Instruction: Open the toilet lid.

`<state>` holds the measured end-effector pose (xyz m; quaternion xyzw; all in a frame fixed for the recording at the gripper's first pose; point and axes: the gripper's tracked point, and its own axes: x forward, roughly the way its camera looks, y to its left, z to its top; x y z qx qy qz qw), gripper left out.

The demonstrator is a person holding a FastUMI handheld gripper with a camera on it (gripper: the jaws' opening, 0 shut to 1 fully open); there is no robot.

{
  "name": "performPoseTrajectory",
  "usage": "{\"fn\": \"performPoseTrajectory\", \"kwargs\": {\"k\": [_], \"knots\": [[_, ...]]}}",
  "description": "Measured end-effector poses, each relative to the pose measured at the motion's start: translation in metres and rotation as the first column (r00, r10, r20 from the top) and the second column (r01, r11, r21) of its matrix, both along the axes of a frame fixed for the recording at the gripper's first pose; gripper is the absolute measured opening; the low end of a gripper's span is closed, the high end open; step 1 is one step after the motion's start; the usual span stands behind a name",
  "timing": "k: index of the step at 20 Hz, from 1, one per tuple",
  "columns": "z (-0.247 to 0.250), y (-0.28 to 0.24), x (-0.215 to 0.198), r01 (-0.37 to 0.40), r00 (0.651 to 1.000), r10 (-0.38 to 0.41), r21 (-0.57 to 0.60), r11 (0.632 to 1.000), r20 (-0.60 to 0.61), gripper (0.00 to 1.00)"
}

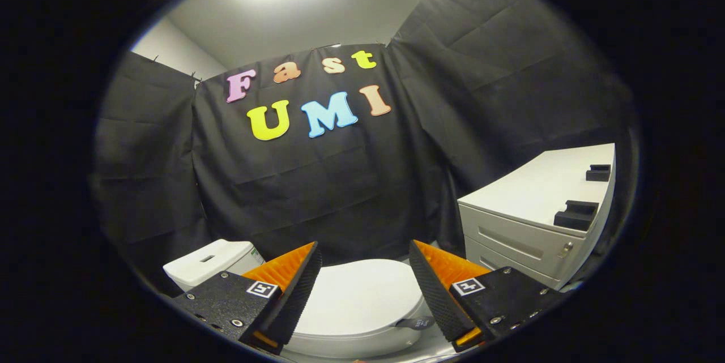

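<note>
Gripper view, gripper: the gripper (365,272) is wide open and holds nothing; its two fingers (294,289) stand well apart, with the lid showing in the gap between them.
Gripper view, lid: the lid (362,300) is white, oval, closed flat on the bowl, just ahead of and below the fingers.
Gripper view, tab: a small dark tab (416,323) sticks out from the lid's rim beside the right finger; it looks like a pull strap, though it is too small to be sure.
Gripper view, tank: the tank (207,264) sits beyond the left finger, at the lid's far-left end.
Gripper view, cabinet: a white drawer cabinet (527,238) stands to the right, apart from the toilet, with two black blocks (578,214) on top.
Lid axis: my reading is that the long axis runs from the tank end, far left, toward the near right; the hinge should lie at the tank end and the free front edge faces the gripper.
Step in hand: the approach, not yet a grasp.
Doing it well: bring the fingers down to the tab or the front rim, pinch squarely, then lift in an arc toward the tank, following the hinge, not pulling straight up.
Risk: the smooth rim may slip from a shallow pinch.
</note>
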<state>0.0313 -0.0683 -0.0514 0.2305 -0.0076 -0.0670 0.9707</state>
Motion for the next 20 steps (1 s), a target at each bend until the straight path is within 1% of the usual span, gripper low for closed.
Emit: {"fn": "performPoseTrajectory", "kwargs": {"k": [3,8,13,16,20], "knots": [[-0.017,-0.007,0.004,0.024,1.0,-0.023,0.067,0.997,-0.018,0.96],[-0.046,-0.012,0.01,0.057,0.998,-0.05,0.177,0.983,-0.043,0.96],[-0.082,-0.017,0.014,0.088,0.995,-0.07,0.32,0.943,-0.07,0.95],[-0.102,-0.017,0.016,0.1,0.993,-0.068,0.368,0.924,-0.099,0.95],[-0.125,-0.026,0.018,0.131,0.989,-0.087,0.433,0.892,-0.12,0.95]]}}
